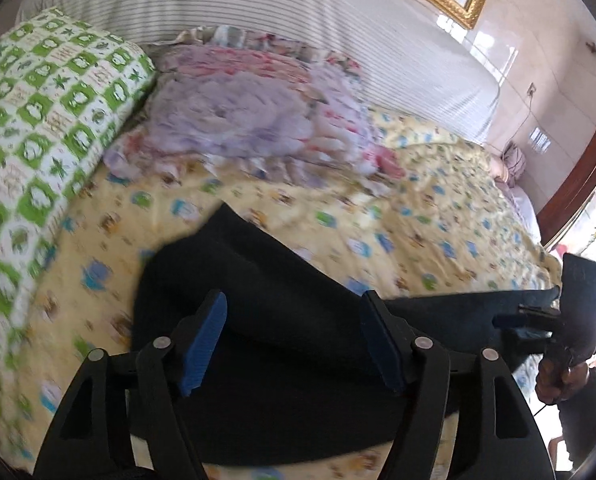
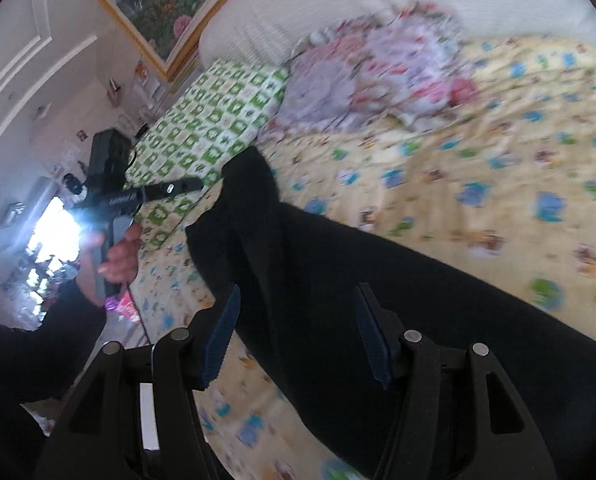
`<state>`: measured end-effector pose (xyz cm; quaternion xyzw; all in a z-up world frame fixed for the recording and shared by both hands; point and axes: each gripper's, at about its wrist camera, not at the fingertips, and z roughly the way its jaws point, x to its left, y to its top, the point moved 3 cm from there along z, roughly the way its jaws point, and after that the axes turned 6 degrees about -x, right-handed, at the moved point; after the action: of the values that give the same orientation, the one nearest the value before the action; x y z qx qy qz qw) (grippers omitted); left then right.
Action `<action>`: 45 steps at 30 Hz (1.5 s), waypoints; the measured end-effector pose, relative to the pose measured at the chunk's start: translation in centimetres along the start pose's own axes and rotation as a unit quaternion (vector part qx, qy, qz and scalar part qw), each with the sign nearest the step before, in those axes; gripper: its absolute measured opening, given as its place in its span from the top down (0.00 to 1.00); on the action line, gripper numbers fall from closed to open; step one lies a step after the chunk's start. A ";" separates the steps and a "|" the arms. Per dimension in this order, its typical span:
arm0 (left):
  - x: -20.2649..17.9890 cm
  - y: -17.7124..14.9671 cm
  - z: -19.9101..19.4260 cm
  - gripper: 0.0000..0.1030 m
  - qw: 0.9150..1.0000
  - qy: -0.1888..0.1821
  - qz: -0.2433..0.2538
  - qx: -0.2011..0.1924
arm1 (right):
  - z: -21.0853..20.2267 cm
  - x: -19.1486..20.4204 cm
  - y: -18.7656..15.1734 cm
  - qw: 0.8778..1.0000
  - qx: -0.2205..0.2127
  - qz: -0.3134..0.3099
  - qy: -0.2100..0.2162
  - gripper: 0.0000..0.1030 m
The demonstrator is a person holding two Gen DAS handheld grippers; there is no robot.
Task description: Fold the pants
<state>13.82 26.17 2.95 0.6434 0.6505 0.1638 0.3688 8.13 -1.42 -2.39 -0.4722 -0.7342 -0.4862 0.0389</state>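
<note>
Dark navy pants (image 1: pixel 266 304) lie on the yellow patterned bedsheet (image 1: pixel 437 216), seen also in the right wrist view (image 2: pixel 357 280). My left gripper (image 1: pixel 294 312) is open above the pants, its blue pads (image 1: pixel 206 340) spread wide with fabric beneath them. My right gripper (image 2: pixel 298 308) is also open over the pants, pads (image 2: pixel 222 336) apart. In the left wrist view the right gripper (image 1: pixel 537 312) appears at the far right by the pants' end. In the right wrist view the left gripper (image 2: pixel 170 190) appears at the left, near the pants' far corner.
A green-and-white patterned pillow (image 1: pixel 38 140) lies at the left of the bed. A crumpled floral blanket (image 1: pixel 250 112) sits near the striped headboard (image 1: pixel 298 8). A gold-framed picture (image 2: pixel 166 0) hangs on the wall. The bed's right edge (image 1: pixel 537 216) meets a wooden door frame.
</note>
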 end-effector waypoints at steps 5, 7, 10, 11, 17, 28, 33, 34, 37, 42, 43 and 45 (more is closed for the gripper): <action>3.5 2.7 2.3 0.31 1.000 -0.016 0.001 0.025 | 3.9 1.0 0.8 1.000 0.026 0.001 0.017 0.42; 4.2 3.5 3.7 0.31 0.999 -0.009 0.009 0.040 | 5.6 1.1 1.2 0.999 0.040 0.003 0.020 0.41; 4.9 4.4 6.0 0.31 0.997 -0.016 0.019 0.070 | 8.0 0.8 1.4 0.998 0.063 0.009 0.021 0.41; 5.3 4.6 6.9 0.31 0.996 -0.012 0.023 0.079 | 8.6 0.7 1.4 0.997 0.070 0.010 0.021 0.41; 5.8 4.0 10.1 0.31 0.990 -0.022 0.044 0.130 | 10.9 0.7 1.7 0.995 0.096 0.013 0.036 0.41; 4.4 3.6 4.5 0.96 0.995 -0.029 0.081 0.051 | 12.3 2.3 1.6 0.995 0.092 -0.023 0.011 0.93; 3.0 2.5 1.2 0.98 0.994 -0.032 0.100 0.025 | 10.8 3.6 3.3 0.998 0.046 -0.044 -0.007 0.93; 2.9 2.2 0.7 0.98 0.994 -0.033 0.099 0.019 | 10.5 4.1 3.5 0.998 0.040 -0.056 -0.013 0.93; 3.2 0.8 -0.9 0.98 0.996 -0.036 0.086 0.007 | 9.9 6.4 3.2 0.993 0.029 -0.108 -0.023 0.93; 4.6 -1.7 -2.4 0.98 0.998 -0.029 0.053 -0.007 | 10.1 10.1 -0.1 0.976 0.041 -0.212 -0.038 0.94; 5.1 -2.3 -2.5 0.98 0.999 -0.029 0.040 -0.008 | 10.3 10.5 -0.8 0.973 0.045 -0.225 -0.038 0.94; 6.0 -3.6 -2.7 0.98 0.999 -0.028 0.018 -0.007 | 10.8 10.9 -2.5 0.966 0.061 -0.249 -0.043 0.94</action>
<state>9.97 32.23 0.65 0.6567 0.6272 0.1566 0.3884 4.66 13.67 -4.10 -0.2917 -0.8579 -0.4141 -0.0869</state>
